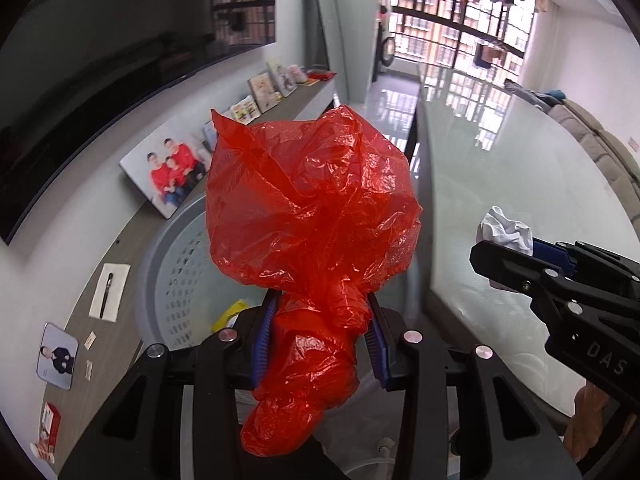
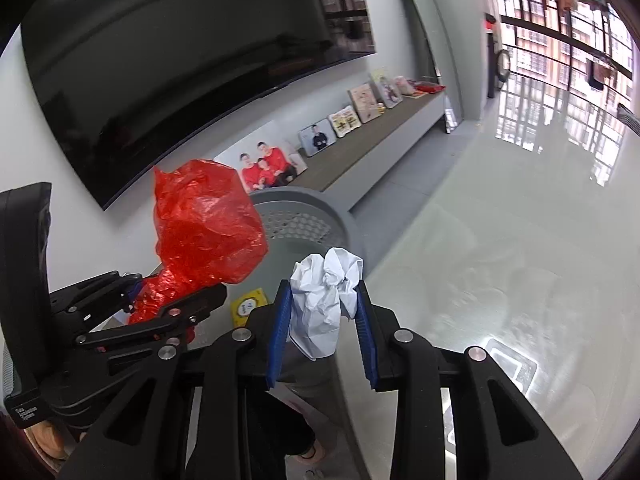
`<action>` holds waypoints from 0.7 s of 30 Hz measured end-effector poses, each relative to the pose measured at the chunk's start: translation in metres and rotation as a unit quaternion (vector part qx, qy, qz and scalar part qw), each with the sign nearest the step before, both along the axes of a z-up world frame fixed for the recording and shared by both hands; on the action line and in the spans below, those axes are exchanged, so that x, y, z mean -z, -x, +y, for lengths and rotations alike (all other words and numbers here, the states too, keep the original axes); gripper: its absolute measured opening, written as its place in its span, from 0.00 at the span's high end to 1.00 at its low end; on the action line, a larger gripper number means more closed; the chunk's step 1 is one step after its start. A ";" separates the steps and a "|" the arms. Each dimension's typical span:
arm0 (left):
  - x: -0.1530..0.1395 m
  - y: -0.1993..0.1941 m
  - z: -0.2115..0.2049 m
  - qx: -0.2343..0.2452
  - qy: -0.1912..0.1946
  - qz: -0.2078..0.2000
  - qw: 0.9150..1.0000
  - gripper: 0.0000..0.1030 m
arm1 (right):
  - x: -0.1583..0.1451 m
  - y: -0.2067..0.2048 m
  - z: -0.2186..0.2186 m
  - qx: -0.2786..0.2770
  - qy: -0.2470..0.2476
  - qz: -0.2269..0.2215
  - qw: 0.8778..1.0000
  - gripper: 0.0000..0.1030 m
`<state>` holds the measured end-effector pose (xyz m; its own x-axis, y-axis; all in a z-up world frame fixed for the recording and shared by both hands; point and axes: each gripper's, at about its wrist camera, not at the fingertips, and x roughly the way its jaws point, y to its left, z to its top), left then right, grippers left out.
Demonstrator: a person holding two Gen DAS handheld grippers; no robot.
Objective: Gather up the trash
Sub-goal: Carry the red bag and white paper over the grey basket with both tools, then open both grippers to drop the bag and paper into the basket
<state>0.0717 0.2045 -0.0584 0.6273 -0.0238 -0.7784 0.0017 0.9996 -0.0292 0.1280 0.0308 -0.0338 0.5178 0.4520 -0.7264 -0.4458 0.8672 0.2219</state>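
Left-wrist footage is dominated by a crumpled red plastic bag [image 1: 312, 200], which is clamped at its twisted neck between the blue pads of the left gripper [image 1: 322, 332] and is billowed out above them. Below and behind the bag, a grey perforated basket [image 1: 176, 264] is seen, with a yellow scrap [image 1: 230, 314] already lying inside; this basket is taken as the landmark. To the right of the basket, a crumpled white paper [image 2: 326, 300] is pinched between the closed pads of the right gripper [image 2: 323, 320], its wad sticking up past the fingertips, over the edge of the glossy white table [image 2: 500, 240]. The step in hand is judged to be the carrying of both pieces to the basket. It is best done by bringing each gripper fully over the basket's opening before the pads are parted, since the light, springy bag could be caught on the rim or drift outside if released early.
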 end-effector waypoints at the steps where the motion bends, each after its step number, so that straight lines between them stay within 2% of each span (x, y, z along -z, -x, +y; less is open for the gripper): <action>1: 0.003 -0.003 0.007 -0.007 0.000 0.003 1.000 0.62 | 0.002 -0.001 0.005 -0.006 0.001 0.001 1.000 0.71; 6: 0.013 -0.007 0.032 -0.036 0.004 0.017 0.999 0.62 | 0.009 -0.012 0.041 -0.038 0.005 0.004 0.999 0.71; 8: 0.019 -0.008 0.039 -0.044 0.004 0.025 0.999 0.62 | 0.014 0.001 0.055 -0.048 0.007 0.006 0.999 0.71; 11: 0.028 -0.010 0.047 -0.054 0.007 0.035 0.998 0.62 | 0.023 -0.006 0.072 -0.059 0.014 0.010 0.998 0.71; 19: 0.037 -0.015 0.060 -0.068 0.011 0.041 0.997 0.60 | 0.033 -0.007 0.093 -0.064 0.019 0.014 0.998 0.68; 21: 0.036 -0.015 0.062 -0.073 0.007 0.038 0.997 0.51 | 0.033 -0.003 0.095 -0.065 0.020 0.009 0.998 0.62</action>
